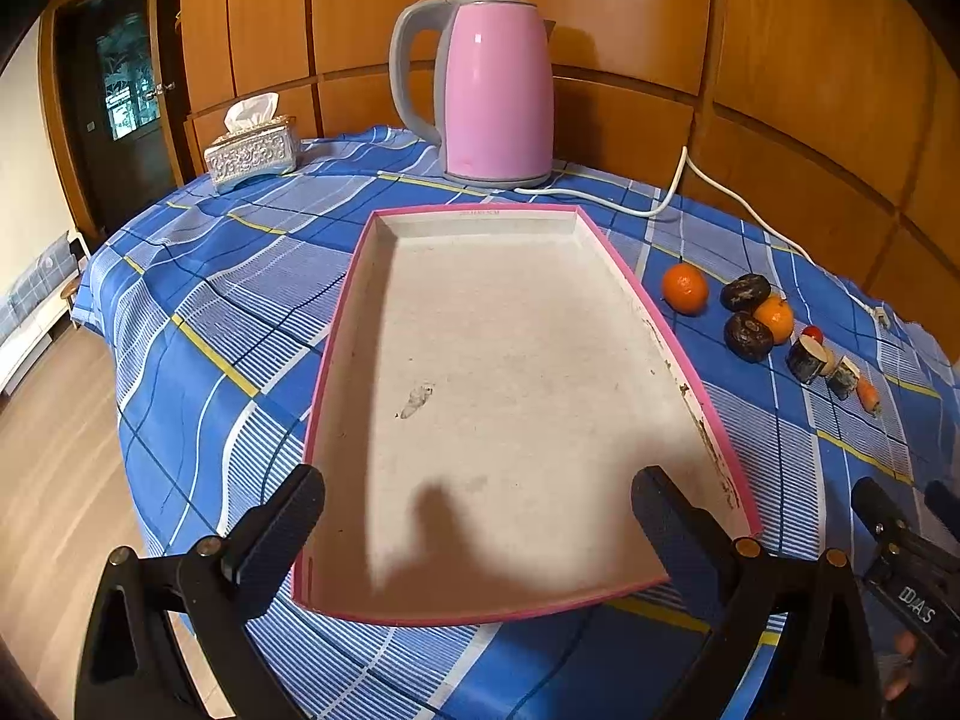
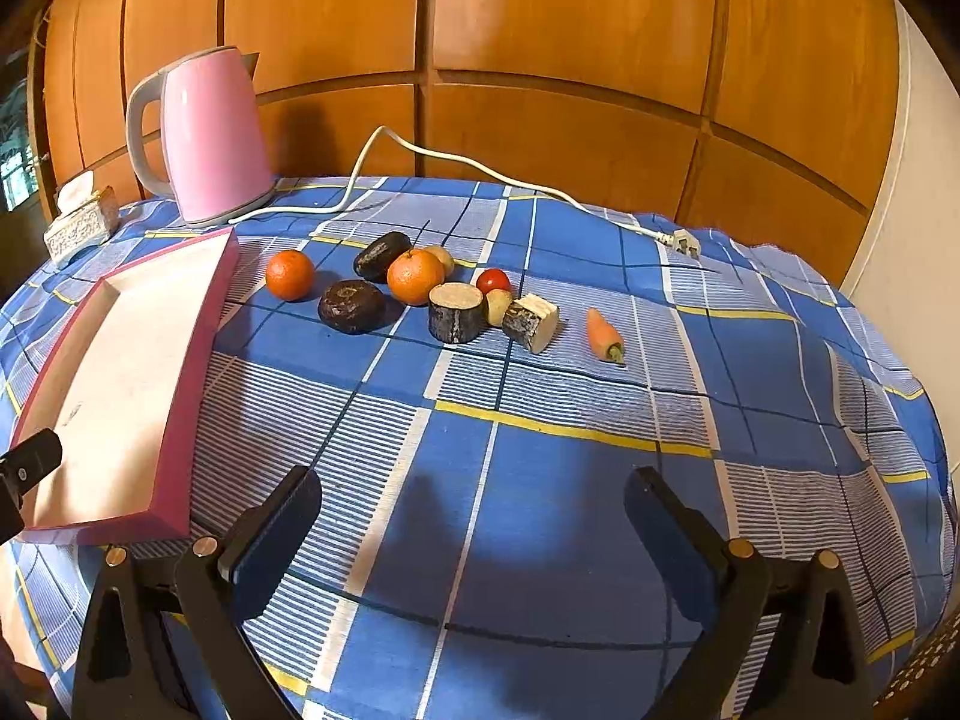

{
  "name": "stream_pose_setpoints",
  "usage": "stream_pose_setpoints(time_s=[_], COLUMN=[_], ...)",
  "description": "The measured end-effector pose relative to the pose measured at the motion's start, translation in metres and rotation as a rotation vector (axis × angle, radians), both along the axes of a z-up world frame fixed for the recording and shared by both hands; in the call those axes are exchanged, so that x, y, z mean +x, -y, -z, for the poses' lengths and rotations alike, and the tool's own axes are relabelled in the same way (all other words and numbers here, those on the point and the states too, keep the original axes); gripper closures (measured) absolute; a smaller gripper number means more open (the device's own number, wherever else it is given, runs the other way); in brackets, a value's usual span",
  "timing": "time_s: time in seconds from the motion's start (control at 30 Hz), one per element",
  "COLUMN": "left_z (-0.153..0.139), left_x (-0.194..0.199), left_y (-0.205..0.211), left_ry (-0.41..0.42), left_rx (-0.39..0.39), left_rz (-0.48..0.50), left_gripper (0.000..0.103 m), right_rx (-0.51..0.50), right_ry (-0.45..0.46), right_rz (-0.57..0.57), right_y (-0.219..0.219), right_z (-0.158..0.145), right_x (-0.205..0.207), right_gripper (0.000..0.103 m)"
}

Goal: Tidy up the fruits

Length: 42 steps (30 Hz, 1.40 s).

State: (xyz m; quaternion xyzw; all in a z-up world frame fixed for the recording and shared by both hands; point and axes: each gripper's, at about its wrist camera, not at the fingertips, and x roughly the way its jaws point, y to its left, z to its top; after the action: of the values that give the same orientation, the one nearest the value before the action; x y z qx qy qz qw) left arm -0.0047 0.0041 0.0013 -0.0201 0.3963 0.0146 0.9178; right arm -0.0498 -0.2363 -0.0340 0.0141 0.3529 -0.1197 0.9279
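Checked tablecloth [image 2: 540,516] carries loose fruits [image 2: 414,276] at twelve o'clock of the right gripper [image 2: 474,528], left gripper [image 1: 480,522] over the empty tray [image 1: 336,324], both wide open and empty; rounded pieces may roll if nudged.

Blue-checked table [image 2: 540,480] with tray [image 2: 198,360], kettle [image 2: 210,132], fruits [image 2: 414,276].

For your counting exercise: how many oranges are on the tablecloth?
2. One orange lies nearest the pink tray; the other orange sits among the dark fruits farther right. None seems hidden.
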Motion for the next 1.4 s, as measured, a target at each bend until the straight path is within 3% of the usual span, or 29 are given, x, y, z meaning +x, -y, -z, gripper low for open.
stream_pose_setpoints(time_s=[1.4], left_z=[-0.0001], left_x=[0.0009], left_y=[0.0069], left_ry=[-0.019], left_rx=[0.002], left_rz=[0.030], left_gripper=[0.000], right_rx=[-0.011], right_ry=[0.011], right_rz=[-0.009], right_y=[0.0007], right_z=[-0.0020], right_x=[0.0004], right_gripper=[0.000])
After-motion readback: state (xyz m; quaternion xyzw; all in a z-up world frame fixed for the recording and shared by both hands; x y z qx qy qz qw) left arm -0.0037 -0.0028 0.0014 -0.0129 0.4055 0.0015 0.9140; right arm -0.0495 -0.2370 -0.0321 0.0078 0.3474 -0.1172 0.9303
